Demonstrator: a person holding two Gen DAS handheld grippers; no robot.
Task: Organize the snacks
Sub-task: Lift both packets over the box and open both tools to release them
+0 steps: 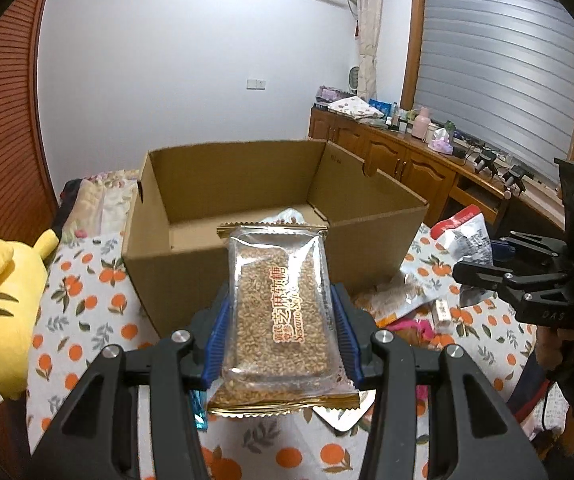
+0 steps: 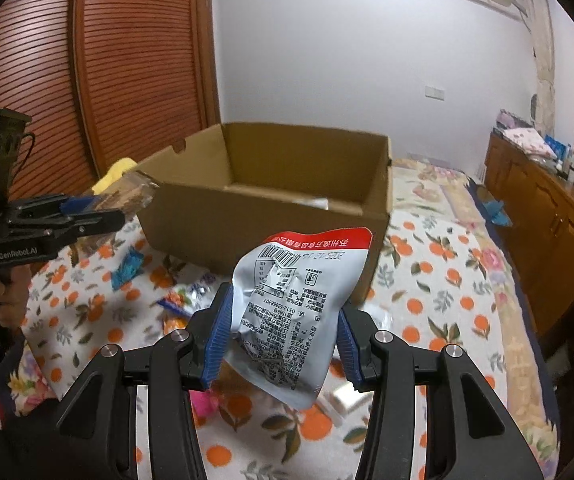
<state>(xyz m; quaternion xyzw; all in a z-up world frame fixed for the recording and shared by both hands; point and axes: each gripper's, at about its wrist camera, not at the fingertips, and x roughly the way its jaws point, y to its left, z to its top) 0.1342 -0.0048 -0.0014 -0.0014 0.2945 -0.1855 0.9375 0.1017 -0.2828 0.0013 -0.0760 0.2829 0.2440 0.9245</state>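
Observation:
My left gripper (image 1: 281, 304) is shut on a clear-wrapped sesame candy bar (image 1: 283, 312) with gold ends, held above the bed just in front of an open cardboard box (image 1: 247, 248). My right gripper (image 2: 283, 312) is shut on a silver snack pouch (image 2: 291, 312) with a red top edge, held in front of the same box (image 2: 255, 216). In the left wrist view the right gripper (image 1: 487, 268) and its pouch (image 1: 467, 240) show at the right. In the right wrist view the left gripper (image 2: 87, 212) and its bar (image 2: 131, 194) show at the left. The box holds a white packet (image 1: 287, 216).
Loose snack packets (image 2: 183, 300) lie on the orange-print bedspread (image 2: 447, 292) in front of the box. A yellow plush toy (image 1: 3, 300) lies at the left. A wooden cabinet (image 1: 407, 160) with clutter runs along the right wall. A slatted wooden door (image 2: 47, 80) stands behind.

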